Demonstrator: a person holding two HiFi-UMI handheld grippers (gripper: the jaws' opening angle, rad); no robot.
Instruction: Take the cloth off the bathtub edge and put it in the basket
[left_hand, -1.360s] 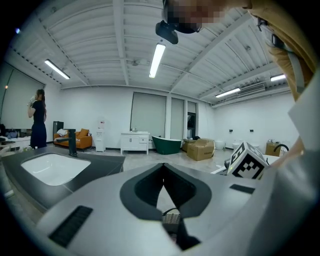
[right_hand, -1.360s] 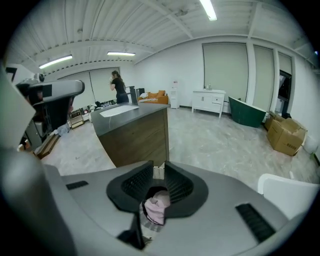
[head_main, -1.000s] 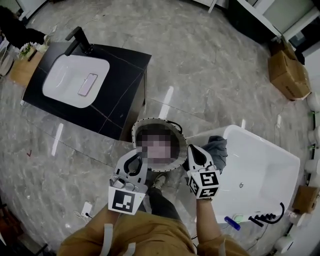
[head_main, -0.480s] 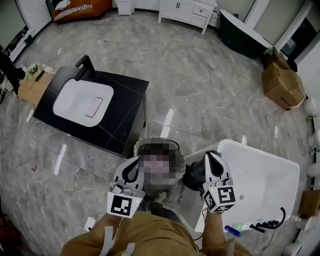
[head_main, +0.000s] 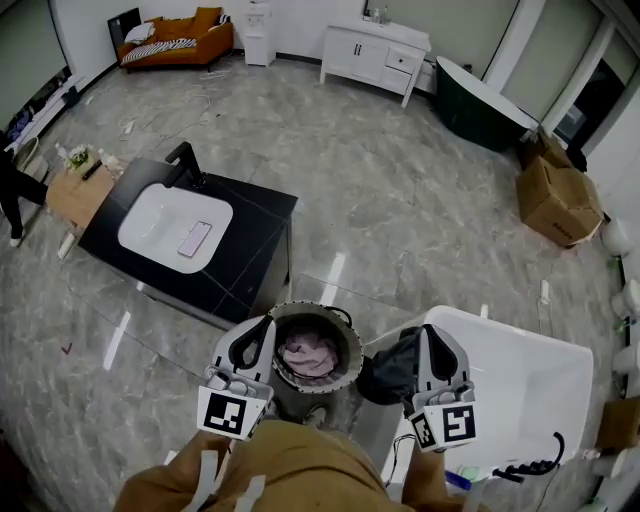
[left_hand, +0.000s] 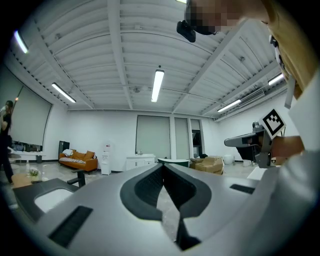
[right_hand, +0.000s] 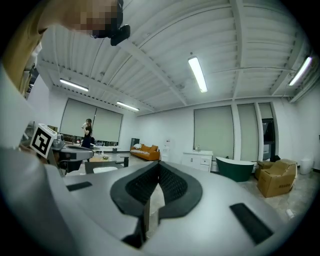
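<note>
In the head view a dark grey cloth (head_main: 392, 368) lies bunched on the near-left corner of the white bathtub (head_main: 520, 385). A round basket (head_main: 288, 322) stands just left of it, with a pink cloth (head_main: 310, 355) inside. My right gripper (head_main: 428, 330) hovers over the tub's corner, right beside the dark cloth, shut with nothing between its jaws. On the basket's left side is my left gripper (head_main: 266, 324), also shut and empty. Both gripper views look level across the room; the right gripper (right_hand: 159, 166) and the left gripper (left_hand: 163, 166) show their tips pressed together.
A black vanity (head_main: 250, 225) with a white sink (head_main: 165, 220) and a phone (head_main: 194, 238) stands to the left. Cardboard boxes (head_main: 558, 200), a dark green tub (head_main: 480, 105), a white cabinet (head_main: 375, 48) and an orange sofa (head_main: 175, 35) lie farther off. A black tap (head_main: 530, 467) sits on the bathtub's near rim.
The head view has lifted, showing more of the room. My right gripper has shifted from the cloth's left side to its right, over the tub corner. The left gripper stays by the basket.
</note>
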